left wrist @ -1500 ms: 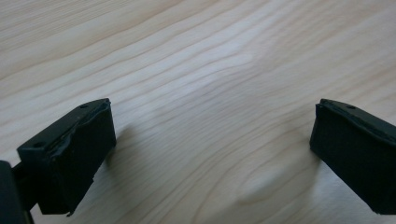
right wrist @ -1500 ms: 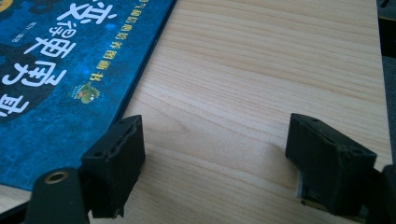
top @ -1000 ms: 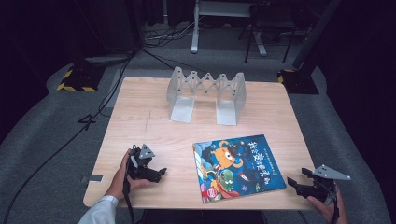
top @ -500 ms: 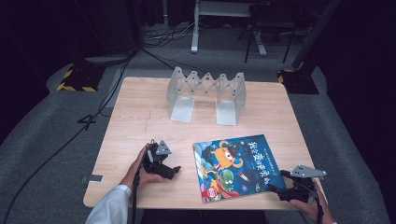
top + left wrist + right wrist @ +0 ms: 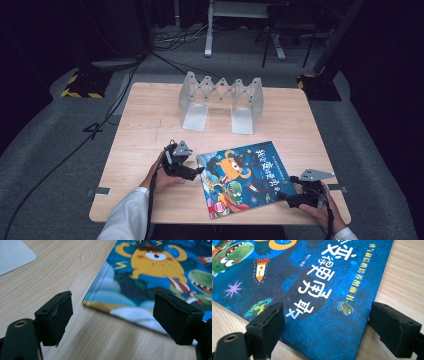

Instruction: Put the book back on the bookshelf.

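Tongs first: your left tongs (image 5: 199,171) are now sitting right at the left edge of the picture book (image 5: 245,177), where a second ago they were well out over bare wood, and your right tongs (image 5: 281,197) have come in from beyond the desk's (image 5: 150,125) right edge to the book's near right corner. In the left gripper view the jaws are standing wide but have just been narrowing a little, with the book's corner lying low between them and no pad pressing on it. In the right gripper view the jaws have just been spreading further and are now bracketing the book's corner, one over the cover and one beside its edge, again without pinching. The book itself is lying flat and closed, cover up, on the near half of the desk, turned slightly askew, exactly where it lay before. The folding grey book rack (image 5: 221,100) is standing empty well beyond it at the far side. You are closing in from both sides, so I judge you are setting up a two-handed lift, probably toward that rack; nothing is gripped yet.
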